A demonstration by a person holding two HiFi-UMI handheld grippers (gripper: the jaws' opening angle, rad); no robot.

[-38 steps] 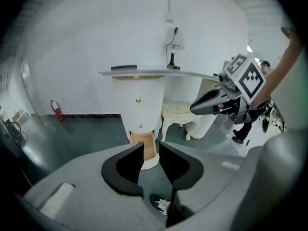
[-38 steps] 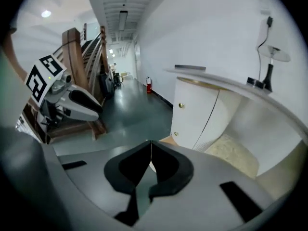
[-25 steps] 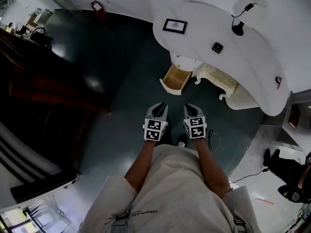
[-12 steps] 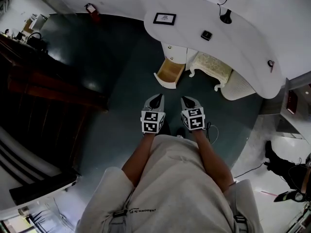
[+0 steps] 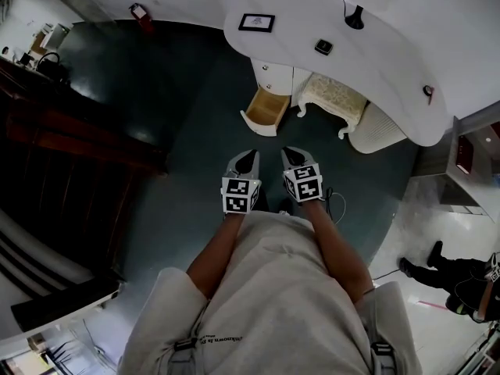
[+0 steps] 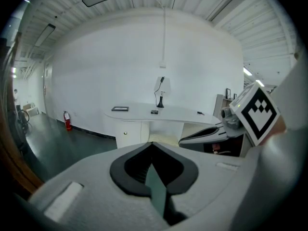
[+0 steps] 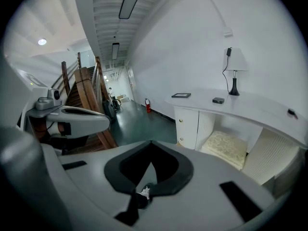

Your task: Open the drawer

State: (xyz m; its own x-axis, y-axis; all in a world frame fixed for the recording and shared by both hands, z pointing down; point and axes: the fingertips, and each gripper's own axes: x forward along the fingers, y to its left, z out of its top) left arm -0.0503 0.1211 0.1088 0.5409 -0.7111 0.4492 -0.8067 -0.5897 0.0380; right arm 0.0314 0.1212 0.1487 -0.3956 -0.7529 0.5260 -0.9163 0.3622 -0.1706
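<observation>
While standing on glossy dark green floor (image 5: 195, 116), holding left gripper (image 5: 248, 156) and right gripper (image 5: 291, 153) side by side, both aimed toward curved white desk (image 5: 391, 61). Fingers of left pressed together, nothing between; same on right, tips meeting, empty. Ahead, well apart from both: small white drawer with pale wooden inside (image 5: 266, 109), pulled out under desk's left end, just beside cream cushioned stool (image 5: 332, 100).
</observation>
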